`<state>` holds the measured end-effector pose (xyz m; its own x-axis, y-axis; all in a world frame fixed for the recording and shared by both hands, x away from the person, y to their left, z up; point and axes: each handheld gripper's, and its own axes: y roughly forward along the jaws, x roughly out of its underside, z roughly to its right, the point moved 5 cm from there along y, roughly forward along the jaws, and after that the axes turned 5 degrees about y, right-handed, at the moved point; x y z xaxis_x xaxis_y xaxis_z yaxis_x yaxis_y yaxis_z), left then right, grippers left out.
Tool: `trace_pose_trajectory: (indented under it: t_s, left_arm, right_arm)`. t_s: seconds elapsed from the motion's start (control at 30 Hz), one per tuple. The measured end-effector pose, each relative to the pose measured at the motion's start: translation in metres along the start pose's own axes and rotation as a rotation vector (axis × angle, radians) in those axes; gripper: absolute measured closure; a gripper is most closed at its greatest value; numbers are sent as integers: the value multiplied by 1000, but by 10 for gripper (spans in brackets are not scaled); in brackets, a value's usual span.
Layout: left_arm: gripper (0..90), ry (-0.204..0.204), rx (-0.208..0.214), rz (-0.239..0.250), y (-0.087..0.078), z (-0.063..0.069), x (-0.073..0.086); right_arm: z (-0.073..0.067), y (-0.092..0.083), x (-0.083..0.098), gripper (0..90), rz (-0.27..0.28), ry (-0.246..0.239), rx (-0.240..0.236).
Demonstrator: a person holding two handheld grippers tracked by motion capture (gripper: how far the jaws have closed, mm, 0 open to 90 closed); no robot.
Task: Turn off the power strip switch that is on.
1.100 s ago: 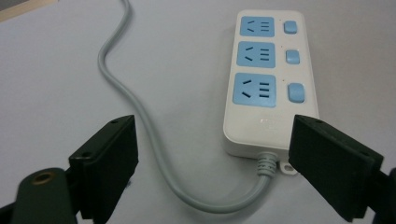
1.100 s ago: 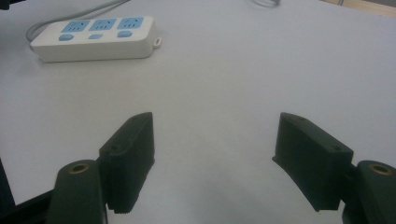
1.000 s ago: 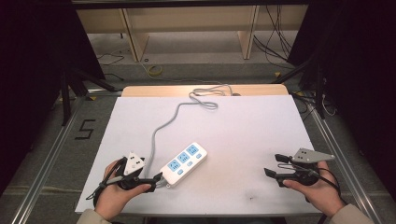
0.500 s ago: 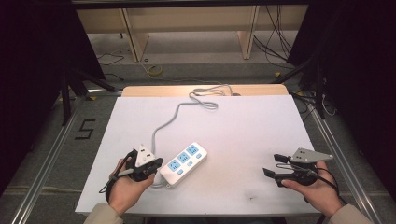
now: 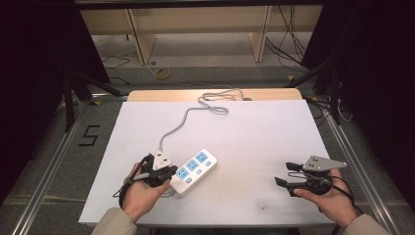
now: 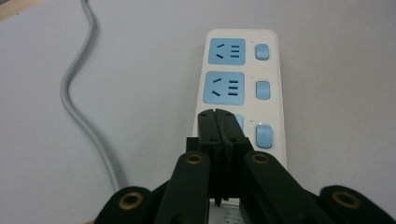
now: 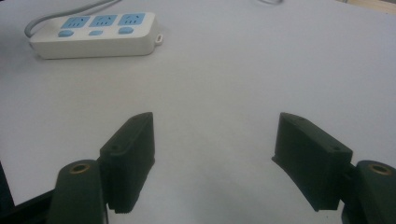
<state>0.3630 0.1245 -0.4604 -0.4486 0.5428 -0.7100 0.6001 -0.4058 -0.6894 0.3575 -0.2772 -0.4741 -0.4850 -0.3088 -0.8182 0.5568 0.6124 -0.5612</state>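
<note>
A white power strip (image 5: 195, 169) with three blue sockets and blue switches lies slantwise on the white table (image 5: 254, 132), left of centre near the front. Its grey cable (image 5: 181, 122) runs to the back edge. My left gripper (image 5: 172, 172) is at the strip's near end. In the left gripper view its jaws (image 6: 215, 114) are pressed together with nothing between them, their tips over the nearest socket of the strip (image 6: 238, 79). My right gripper (image 5: 284, 174) rests at the front right, open and empty (image 7: 215, 123), with the strip (image 7: 93, 32) far off to its upper left.
A wooden strip (image 5: 171, 94) edges the table at the back, where the cable loops (image 5: 215, 105). Metal rails (image 5: 49, 161) run along both sides. A floor mark "5" (image 5: 89, 135) lies to the left. Shelving legs (image 5: 137, 34) stand beyond the table.
My left hand has moved right, up to the strip's near end, and its jaws have shut. The right hand and the strip have stayed put.
</note>
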Motion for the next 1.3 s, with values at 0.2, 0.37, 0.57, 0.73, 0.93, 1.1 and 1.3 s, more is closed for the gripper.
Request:
trace_pose_trajectory:
  t_s: [0.2, 0.37, 0.57, 0.73, 0.93, 1.1, 1.3]
  left_arm:
    - [900, -3, 9, -22, 6, 4, -5]
    - [900, 5, 14, -23, 9, 6, -10]
    - [900, 11, 25, -37, 16, 10, -16]
    - [900, 12, 35, -43, 21, 12, -20]
    - [900, 14, 44, -47, 25, 15, -24]
    - [900, 20, 50, -50, 28, 17, -27]
    - [900, 26, 55, -58, 31, 20, -31]
  right_arm:
    - [0, -1, 1, 295, -5, -4, -1]
    - [0, 0, 1, 296, -4, 2, -1]
    - [-1, 1, 0, 296, -6, -3, -3]
    - [0, -1, 1, 296, -6, -1, -4]
    - [-1, 0, 1, 296, -4, -4, -6]
    - [-1, 0, 1, 298, -5, 1, -7]
    - [-2, 0, 1, 299, -6, -4, -9]
